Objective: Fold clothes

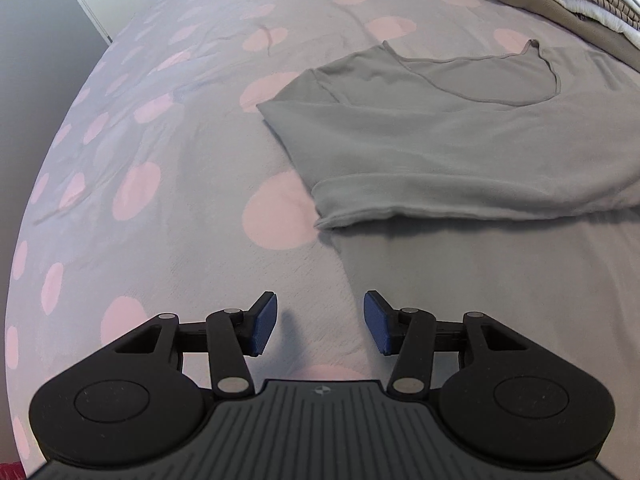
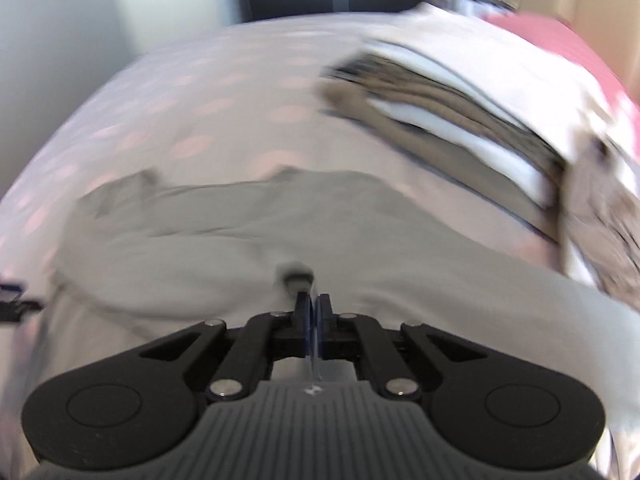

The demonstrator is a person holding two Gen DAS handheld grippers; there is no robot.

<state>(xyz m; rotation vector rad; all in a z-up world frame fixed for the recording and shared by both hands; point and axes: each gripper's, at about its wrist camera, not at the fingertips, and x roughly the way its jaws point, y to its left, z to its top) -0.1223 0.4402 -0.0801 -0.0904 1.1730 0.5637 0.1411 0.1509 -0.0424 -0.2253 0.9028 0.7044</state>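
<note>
Item: grey top [image 1: 460,140], lying flat on the bed cover [image 1: 168,152], a grey cover with pink dots, neckline turned away from the viewer and hem edge nearest. Item: left gripper [image 1: 320,326], hovering low over bare cover just short of the hem, its blue pads [image 1: 264,324] standing apart with nothing between them. Item: right gripper [image 2: 314,312], jaws pressed together and pinching a small fold of the grey top [image 2: 280,232] near its edge; this view is blurring, so how much cloth is caught I cannot tell. Item: stack of folded clothes [image 2: 460,112], sitting on the bed beyond the top, near its far side. Risks, as I am judging them: the right pinch is looking shallow, so the cloth may be slipping free if pulled fast; with only one side held, the top is likely to be dragging and bunching rather than folding square; the left gripper, closing where it is now hovering, could be catching the bed cover along with the hem; a wide swing of the right hand could be knocking the stack.
</note>
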